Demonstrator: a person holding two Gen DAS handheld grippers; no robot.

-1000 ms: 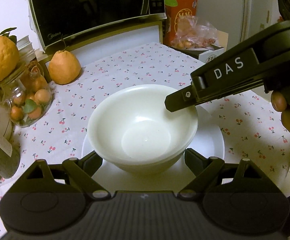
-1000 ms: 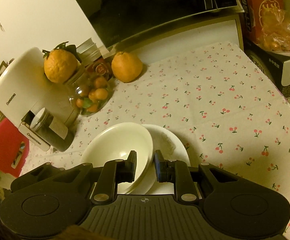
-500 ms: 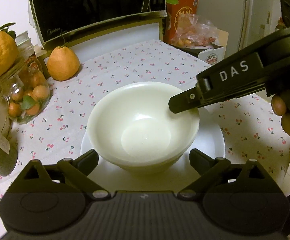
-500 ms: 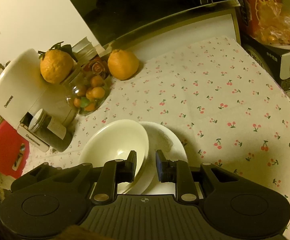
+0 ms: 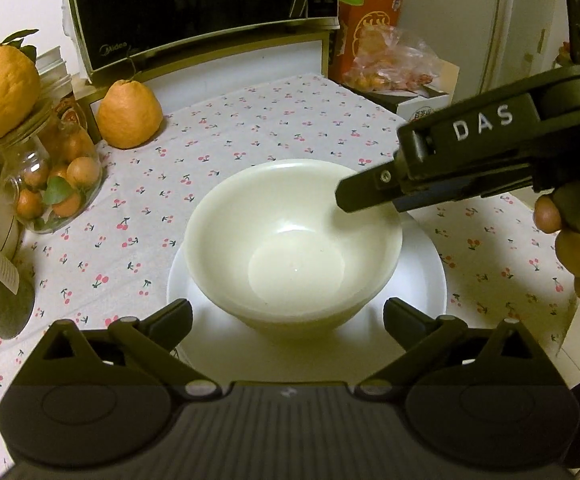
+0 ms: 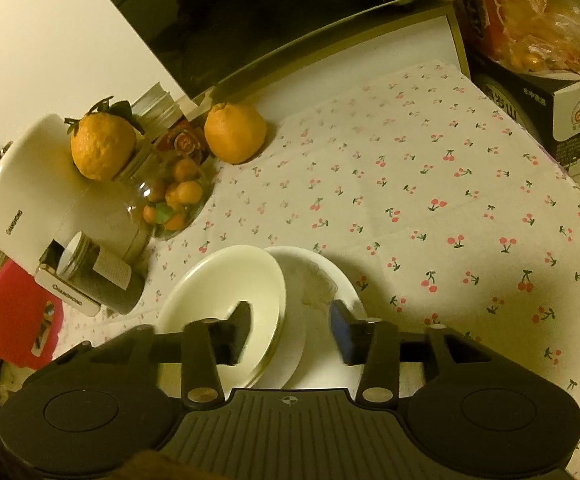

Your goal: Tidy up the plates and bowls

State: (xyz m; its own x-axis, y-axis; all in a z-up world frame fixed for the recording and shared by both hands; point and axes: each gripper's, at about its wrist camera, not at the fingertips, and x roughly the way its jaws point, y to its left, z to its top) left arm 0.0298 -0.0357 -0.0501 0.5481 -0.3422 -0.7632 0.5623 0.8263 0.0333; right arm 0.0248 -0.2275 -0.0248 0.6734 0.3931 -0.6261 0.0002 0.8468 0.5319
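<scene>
A white bowl (image 5: 294, 240) sits on a white plate (image 5: 426, 280) on the cherry-print tablecloth. My left gripper (image 5: 288, 316) is open, its fingers on either side of the bowl's near wall without touching it. My right gripper (image 6: 290, 322) is open above the bowl's right rim (image 6: 280, 300), one finger inside the bowl (image 6: 226, 280) and one over the plate (image 6: 314, 280). In the left wrist view the right gripper (image 5: 370, 194) reaches in from the right over the rim.
A microwave (image 5: 202, 12) stands at the back. A large orange fruit (image 5: 129, 114), a jar of small oranges (image 5: 56, 184) with another fruit on top, a dark canister (image 6: 98, 272) and a white appliance (image 6: 30, 200) crowd the left. Boxes and a snack bag (image 5: 390, 60) sit back right.
My right gripper's jaws have opened wide, letting go of the bowl's rim. The left gripper has drawn back slightly, staying open around the bowl.
</scene>
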